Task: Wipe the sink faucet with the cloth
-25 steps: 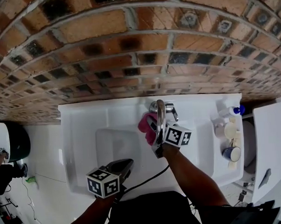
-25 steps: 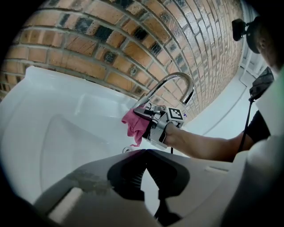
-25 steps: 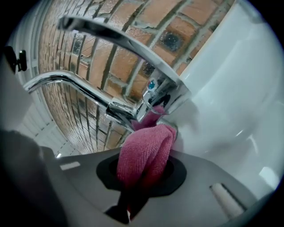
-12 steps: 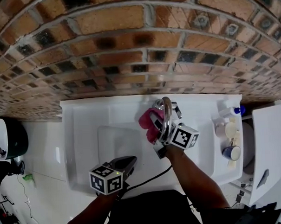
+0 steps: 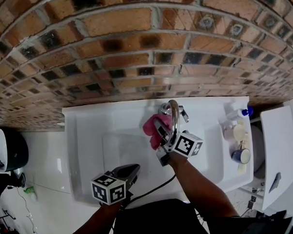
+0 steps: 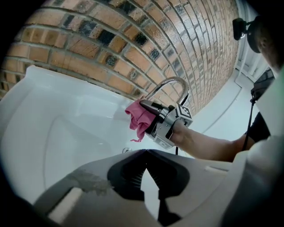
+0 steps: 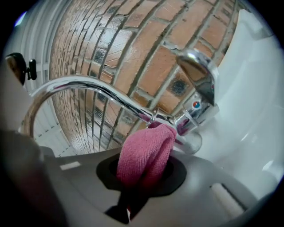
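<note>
A chrome faucet with a tall arched spout stands at the back of the white sink. My right gripper is shut on a pink cloth, which presses against the spout near its base. The cloth bulges out between the jaws in the right gripper view, with the faucet lever above it. My left gripper hangs over the sink's front rim, shut and holding nothing. From the left gripper view, the cloth and the faucet sit ahead.
A brick wall rises behind the sink. On the sink's right ledge stand a white bottle with a blue cap, a cup and small pots. A dark bin is at the left, a white cabinet at the right.
My right gripper with the cloth has shifted slightly along the spout; the view has also moved a little. The left gripper stays near the front rim.
</note>
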Demonstrator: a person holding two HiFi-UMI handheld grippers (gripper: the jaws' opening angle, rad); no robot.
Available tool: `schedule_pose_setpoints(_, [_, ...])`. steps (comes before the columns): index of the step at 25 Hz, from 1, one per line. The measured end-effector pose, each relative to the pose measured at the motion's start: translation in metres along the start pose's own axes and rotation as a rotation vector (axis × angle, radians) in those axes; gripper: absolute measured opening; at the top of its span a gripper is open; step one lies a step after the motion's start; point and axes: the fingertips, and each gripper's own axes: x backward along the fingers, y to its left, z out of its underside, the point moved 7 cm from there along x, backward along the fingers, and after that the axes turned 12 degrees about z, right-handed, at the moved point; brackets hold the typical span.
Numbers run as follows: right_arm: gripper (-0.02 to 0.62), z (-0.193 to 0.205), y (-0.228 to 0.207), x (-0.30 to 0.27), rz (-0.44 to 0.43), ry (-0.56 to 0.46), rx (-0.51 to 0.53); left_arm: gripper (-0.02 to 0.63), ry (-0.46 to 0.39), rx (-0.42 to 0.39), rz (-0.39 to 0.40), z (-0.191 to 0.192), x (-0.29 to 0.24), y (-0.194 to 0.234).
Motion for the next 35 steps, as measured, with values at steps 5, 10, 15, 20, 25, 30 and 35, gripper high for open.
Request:
schedule_pose_setpoints(5, [0.067, 0.02, -0.01, -0.021, 0.032, -0.059, -0.116, 0.005, 0.013, -0.005, -0.021, -0.002, 0.017, 0.011])
schedule_pose_setpoints(10, [0.068, 0.025, -0.018, -0.043, 0.071, -0.166, -0.233, 0.005, 0.03, -0.008, -0.047, -0.001, 0.044, 0.024])
schedule_pose_setpoints(15, [0.067, 0.023, -0.02, -0.048, 0.097, -0.225, -0.258, 0.005, 0.048, -0.008, -0.055, 0.004, 0.058, 0.038])
schedule_pose_setpoints(20, [0.067, 0.02, -0.017, -0.043, 0.089, -0.257, -0.27, 0.004, 0.056, -0.021, -0.03, 0.003, 0.06, 0.04])
schedule_pose_setpoints(25, [0.067, 0.015, -0.01, -0.034, 0.037, -0.258, -0.271, 0.005, 0.055, -0.031, -0.019, 0.006, 0.06, 0.034])
schedule_pose_setpoints(30, [0.067, 0.009, -0.001, -0.027, -0.036, -0.253, -0.278, 0.005, 0.055, -0.042, -0.014, 0.01, 0.06, 0.026])
schedule_pose_setpoints(35, [0.067, 0.005, 0.01, -0.021, -0.117, -0.253, -0.296, 0.004, 0.048, -0.042, -0.016, 0.016, 0.06, 0.019])
